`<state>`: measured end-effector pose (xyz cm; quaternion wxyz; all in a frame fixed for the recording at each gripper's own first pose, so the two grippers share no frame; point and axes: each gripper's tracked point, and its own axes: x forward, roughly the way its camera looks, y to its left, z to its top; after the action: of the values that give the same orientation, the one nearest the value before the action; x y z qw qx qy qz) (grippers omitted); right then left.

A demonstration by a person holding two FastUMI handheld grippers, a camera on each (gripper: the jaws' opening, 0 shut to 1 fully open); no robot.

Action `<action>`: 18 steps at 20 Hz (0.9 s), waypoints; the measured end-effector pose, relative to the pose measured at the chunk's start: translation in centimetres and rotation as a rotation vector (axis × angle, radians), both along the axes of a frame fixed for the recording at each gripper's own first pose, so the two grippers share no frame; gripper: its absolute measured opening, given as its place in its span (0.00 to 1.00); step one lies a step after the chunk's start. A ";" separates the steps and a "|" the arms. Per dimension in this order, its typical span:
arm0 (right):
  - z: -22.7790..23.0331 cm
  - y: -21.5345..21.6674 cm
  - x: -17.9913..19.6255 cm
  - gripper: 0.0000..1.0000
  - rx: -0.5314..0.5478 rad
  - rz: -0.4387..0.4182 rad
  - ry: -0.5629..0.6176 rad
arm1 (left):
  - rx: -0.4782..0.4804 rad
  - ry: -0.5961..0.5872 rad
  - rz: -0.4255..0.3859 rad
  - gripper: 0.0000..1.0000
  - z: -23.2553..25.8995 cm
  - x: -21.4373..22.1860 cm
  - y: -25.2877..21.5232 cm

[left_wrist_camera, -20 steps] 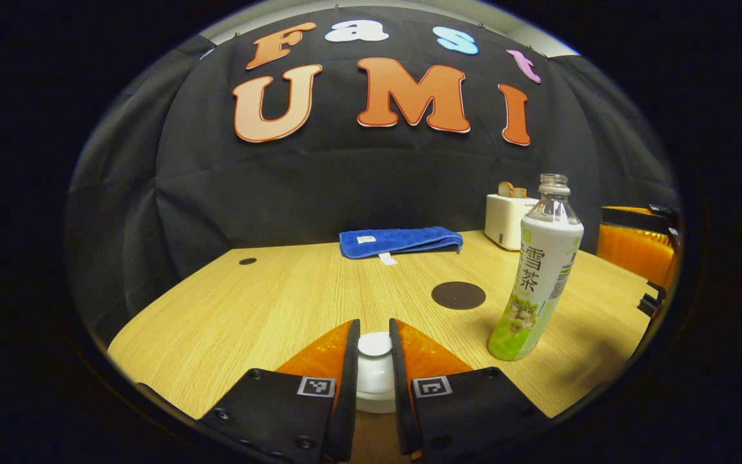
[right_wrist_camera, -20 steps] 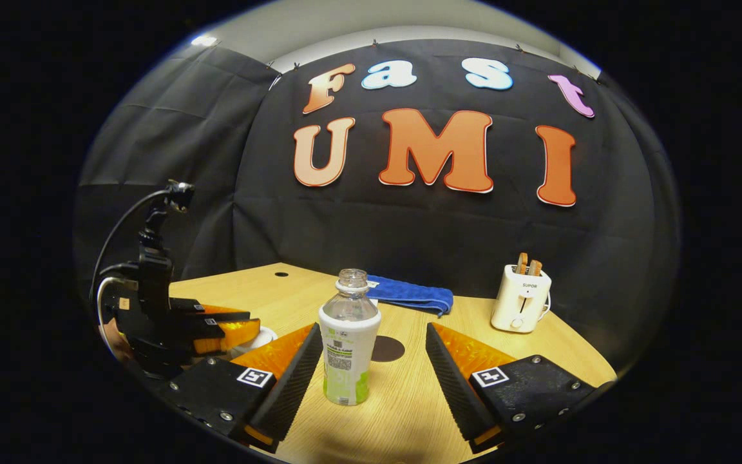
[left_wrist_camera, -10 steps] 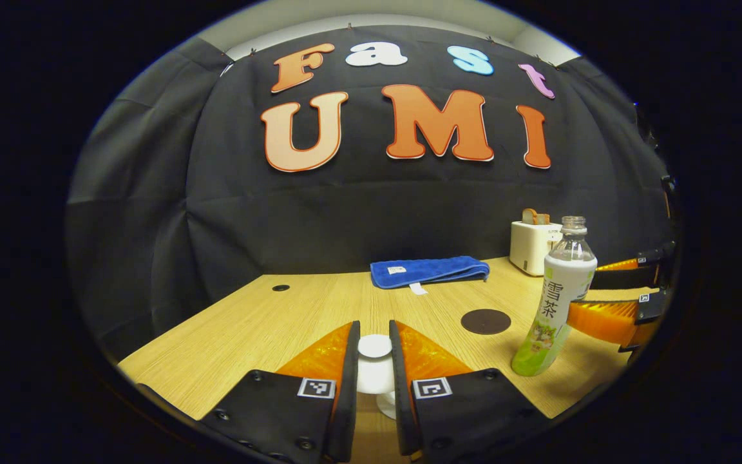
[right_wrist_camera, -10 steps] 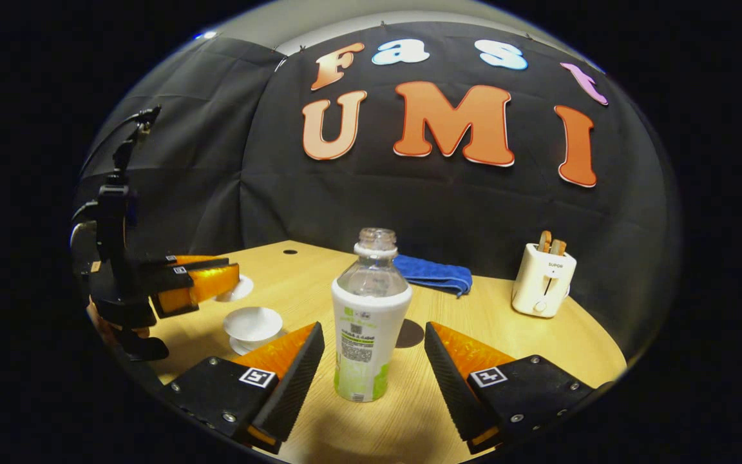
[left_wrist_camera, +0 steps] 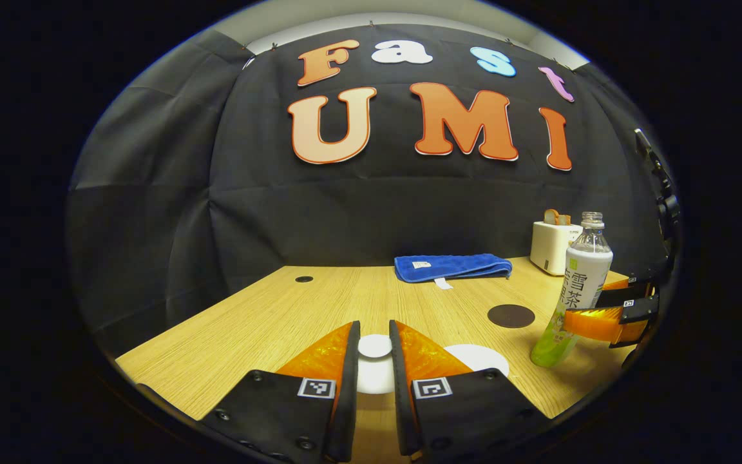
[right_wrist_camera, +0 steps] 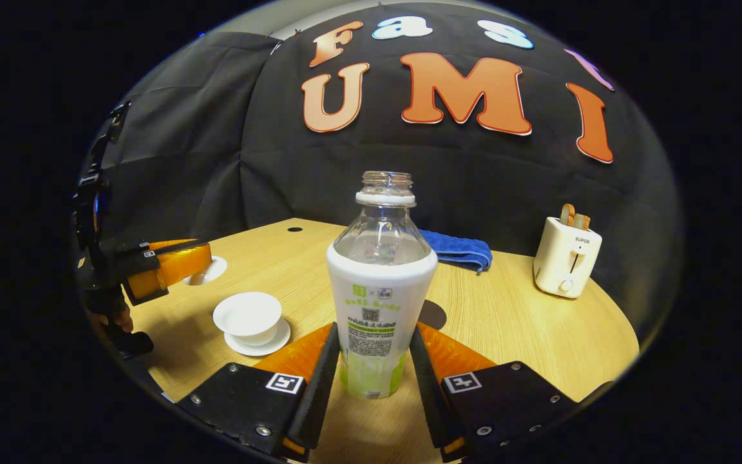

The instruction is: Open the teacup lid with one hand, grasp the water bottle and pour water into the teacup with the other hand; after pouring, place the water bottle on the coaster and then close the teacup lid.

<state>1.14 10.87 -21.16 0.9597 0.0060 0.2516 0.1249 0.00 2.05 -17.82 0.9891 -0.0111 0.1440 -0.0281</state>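
Note:
My left gripper (left_wrist_camera: 374,330) is shut on the knob of the white teacup lid (left_wrist_camera: 374,377), held off the cup. The open white teacup (right_wrist_camera: 248,316) sits on its saucer (right_wrist_camera: 261,343); in the right gripper view the left gripper (right_wrist_camera: 200,261) holds the lid (right_wrist_camera: 211,269) up and to the cup's left. The uncapped water bottle (right_wrist_camera: 380,290), with a white and green label, stands on the table with my right gripper (right_wrist_camera: 374,367) shut on its lower body. The bottle (left_wrist_camera: 578,283) and the round dark coaster (left_wrist_camera: 511,316) lie to the right in the left gripper view.
A folded blue towel (left_wrist_camera: 451,265) lies at the back of the wooden table (left_wrist_camera: 268,322). A white toaster (right_wrist_camera: 564,258) with toast stands at the back right. The coaster (right_wrist_camera: 434,314) is partly hidden just behind the bottle.
The left gripper has lifted the lid off the teacup and carried it left. The right gripper has moved forward around the bottle and its fingers have shut on it.

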 end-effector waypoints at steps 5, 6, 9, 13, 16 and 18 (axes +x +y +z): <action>0.6 0.0 0.8 0.60 -0.080 0.019 -0.015 | -0.006 0.008 0.032 0.30 -0.7 -0.3 2.1; 0.8 -0.1 1.0 0.61 -0.115 0.022 -0.031 | -0.007 0.007 0.041 0.29 -0.7 -0.3 2.6; 0.9 -0.6 1.8 0.60 -0.272 0.043 -0.073 | -0.003 0.017 0.057 0.26 -0.9 -0.8 3.8; 1.5 -0.9 2.8 0.60 -0.521 0.071 -0.161 | 0.006 0.006 0.069 0.30 -1.0 -1.0 4.7; 1.7 -1.1 3.2 0.60 -0.712 0.090 -0.209 | -0.005 0.005 0.075 0.30 -1.0 -1.2 5.2; 1.3 -1.3 3.8 0.60 -0.805 0.105 -0.218 | -0.004 0.008 0.076 0.30 -1.1 -1.7 5.6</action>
<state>4.97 9.59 -19.82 0.8986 -0.3958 0.1775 0.0654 -1.67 7.69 -18.90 0.9889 -0.0186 0.1472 0.0093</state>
